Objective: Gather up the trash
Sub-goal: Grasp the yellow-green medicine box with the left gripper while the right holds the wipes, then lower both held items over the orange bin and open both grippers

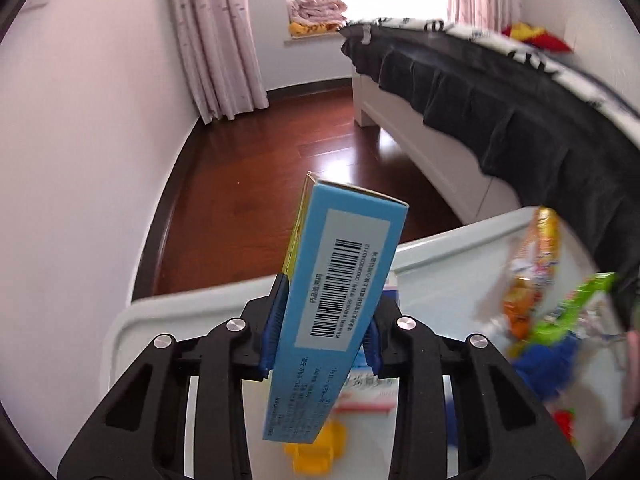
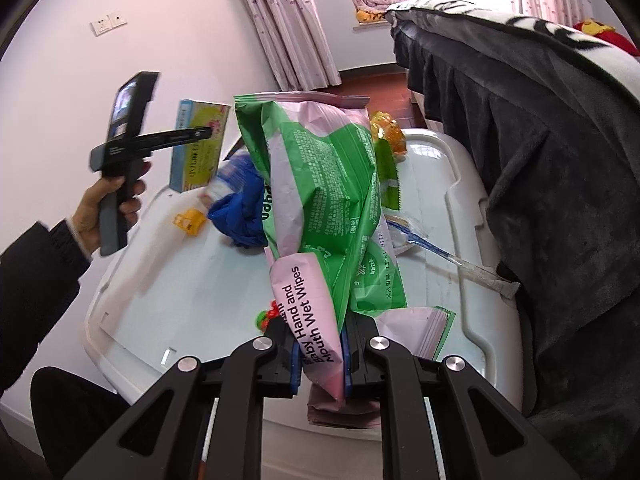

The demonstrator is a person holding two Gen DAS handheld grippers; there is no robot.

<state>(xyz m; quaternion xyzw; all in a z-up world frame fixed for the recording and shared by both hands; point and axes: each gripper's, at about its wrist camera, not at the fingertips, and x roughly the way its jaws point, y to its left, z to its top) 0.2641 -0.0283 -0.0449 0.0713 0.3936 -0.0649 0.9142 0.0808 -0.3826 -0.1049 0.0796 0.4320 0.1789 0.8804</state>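
Observation:
My left gripper (image 1: 322, 330) is shut on a blue medicine box (image 1: 332, 280) with a barcode label, held upright above the white plastic lid (image 1: 440, 264). The same box (image 2: 200, 146) and the left gripper (image 2: 192, 134) show at the left of the right wrist view. My right gripper (image 2: 320, 354) is shut on a green and pink wet wipes packet (image 2: 320, 208), lifted above the white lid (image 2: 208, 280). On the lid lie a blue crumpled wrapper (image 2: 240, 216), a small yellow piece (image 2: 190, 220), an orange snack bag (image 2: 386, 132) and a clear plastic sleeve (image 2: 452, 260).
A bed with a dark grey frilled blanket (image 2: 540, 160) borders the lid on the right. A pale wall (image 1: 100, 140) stands to the left, dark wood floor (image 1: 280, 152) beyond. Pink curtains (image 1: 216, 36) hang at the window. The person's dark sleeve (image 2: 36, 280) is at left.

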